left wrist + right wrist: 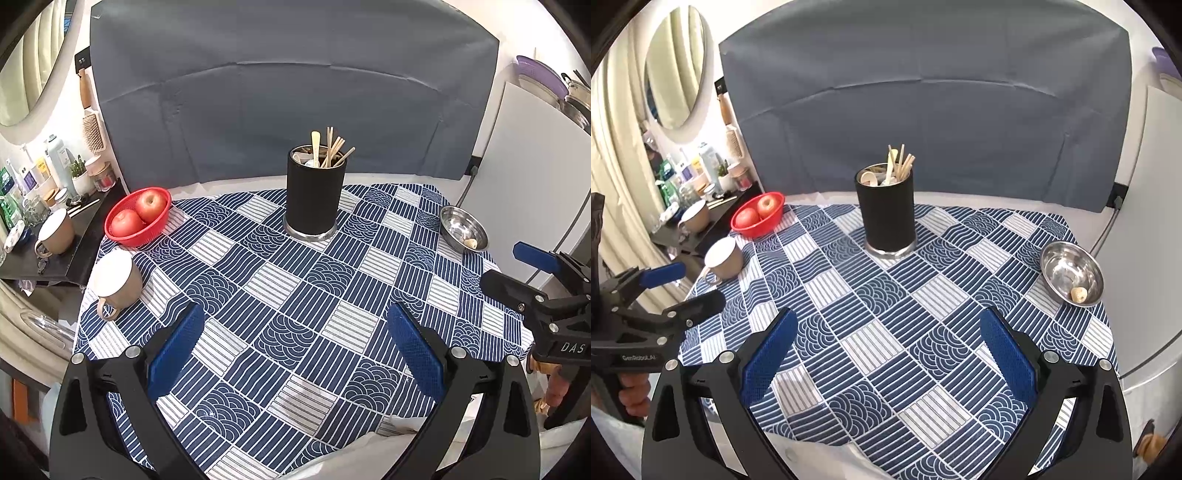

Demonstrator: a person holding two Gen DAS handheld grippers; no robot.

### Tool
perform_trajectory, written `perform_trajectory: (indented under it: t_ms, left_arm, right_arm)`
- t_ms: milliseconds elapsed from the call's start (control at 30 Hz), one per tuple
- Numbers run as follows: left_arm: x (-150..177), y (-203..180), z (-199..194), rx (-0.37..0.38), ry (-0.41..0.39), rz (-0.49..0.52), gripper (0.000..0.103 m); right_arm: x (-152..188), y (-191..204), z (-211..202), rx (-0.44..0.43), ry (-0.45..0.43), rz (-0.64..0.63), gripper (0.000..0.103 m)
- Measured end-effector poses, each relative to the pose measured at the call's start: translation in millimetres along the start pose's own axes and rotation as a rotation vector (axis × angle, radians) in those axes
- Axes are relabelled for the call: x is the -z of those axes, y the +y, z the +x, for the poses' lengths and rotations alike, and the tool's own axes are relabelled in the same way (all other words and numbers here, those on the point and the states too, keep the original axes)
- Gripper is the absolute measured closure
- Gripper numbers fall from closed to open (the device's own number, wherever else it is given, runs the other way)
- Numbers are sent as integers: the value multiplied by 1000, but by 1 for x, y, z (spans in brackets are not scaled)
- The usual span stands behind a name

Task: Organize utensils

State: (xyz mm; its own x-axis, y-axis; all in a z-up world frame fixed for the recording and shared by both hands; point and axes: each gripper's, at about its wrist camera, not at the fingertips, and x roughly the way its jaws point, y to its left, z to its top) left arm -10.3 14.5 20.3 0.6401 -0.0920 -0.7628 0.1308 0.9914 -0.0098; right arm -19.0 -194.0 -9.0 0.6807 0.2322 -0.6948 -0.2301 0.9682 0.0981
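Note:
A black cylindrical utensil holder stands upright at the far middle of the patterned tablecloth; it also shows in the right wrist view. Wooden chopsticks and pale spoons stick out of its top, as in the right wrist view. My left gripper is open and empty, hovering above the cloth's near side. My right gripper is open and empty, also over the near side. Each gripper shows in the other's view: the right one at the right edge, the left one at the left edge.
A red basket with two apples sits far left. A beige mug stands near the left table edge. A steel bowl holding a small pale object sits at the right. A cluttered black side shelf stands left of the table.

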Motion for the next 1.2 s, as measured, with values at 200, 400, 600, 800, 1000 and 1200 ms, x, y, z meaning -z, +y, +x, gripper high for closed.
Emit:
perform_trajectory:
  t_ms: [200,400,600,800,1000,1200]
  left_arm:
    - [0,-1,-1,-11,-7,7,6]
    - [-1,0,1,-5,-2,7,6]
    - [-4,3,4,-3,6,-13,6]
    - [-5,6,6,-3,12,-30,6]
    - [-6,5,10,21,20,-33,6]
    - [-11,8,17,57,30,-32,6]
  right_arm:
    - [0,2,3,3,3,-4,8]
    - [0,5,1,17,-6,-32,8]
    - [-2,5,3,14,-6,-39,8]
    - [-3,3,5,9,-5,-35,8]
    - [-5,3,5,20,-6,-48,8]
    - [-5,2,14,10,23,-56,8]
